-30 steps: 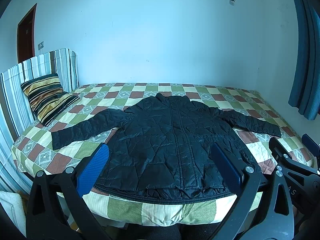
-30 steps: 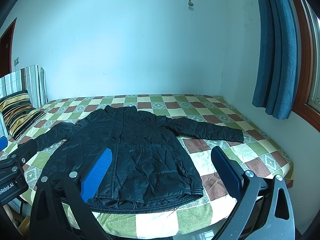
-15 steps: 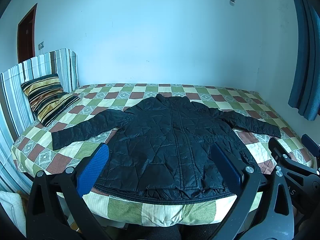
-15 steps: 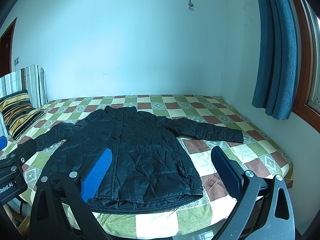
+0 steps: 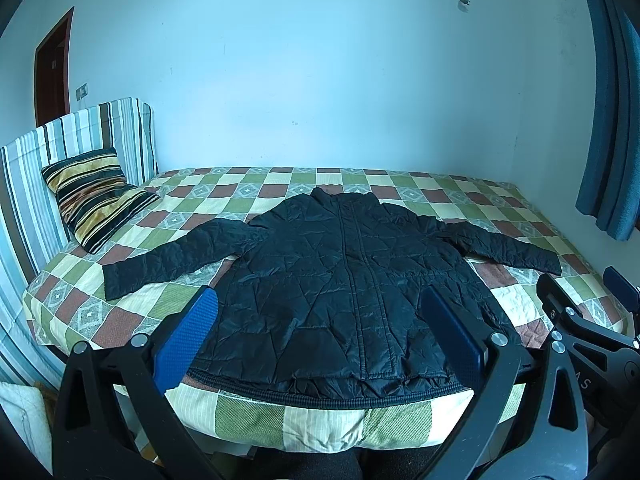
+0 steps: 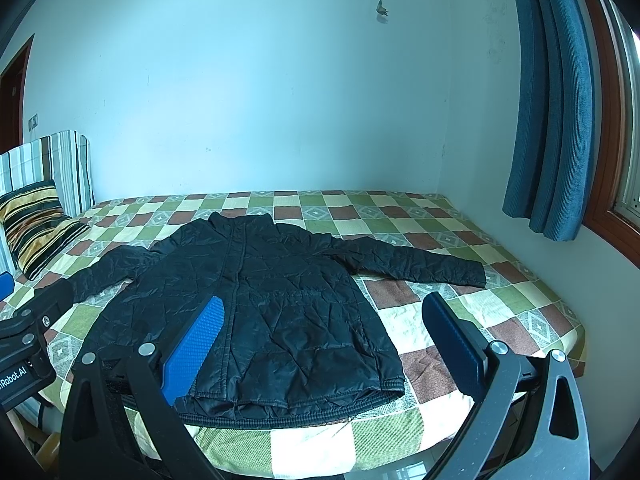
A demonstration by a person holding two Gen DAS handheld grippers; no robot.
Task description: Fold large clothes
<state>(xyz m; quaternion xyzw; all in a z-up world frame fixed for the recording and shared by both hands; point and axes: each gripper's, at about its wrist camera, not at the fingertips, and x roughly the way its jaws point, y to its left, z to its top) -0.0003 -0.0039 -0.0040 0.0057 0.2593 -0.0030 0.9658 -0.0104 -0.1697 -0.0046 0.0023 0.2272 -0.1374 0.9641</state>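
Note:
A black quilted jacket [image 5: 340,280] [image 6: 256,300] lies flat and face up on the checked bed, zipped, both sleeves spread out sideways and its hem at the near edge. My left gripper [image 5: 320,304] hovers open in front of the hem, nothing between its blue pads. My right gripper [image 6: 324,308] hangs open too, over the jacket's right hem corner and apart from it. In the left wrist view the right gripper's frame [image 5: 580,328] shows at the right edge. In the right wrist view the left gripper's frame [image 6: 28,336] shows at the left edge.
The bed [image 5: 400,184] [image 6: 480,240] carries a green, brown and cream checked cover. A striped pillow [image 5: 96,196] leans on a striped headboard [image 5: 80,140] at the left. Blue curtains [image 6: 556,120] hang by a window at the right. A brown door [image 5: 52,68] stands far left.

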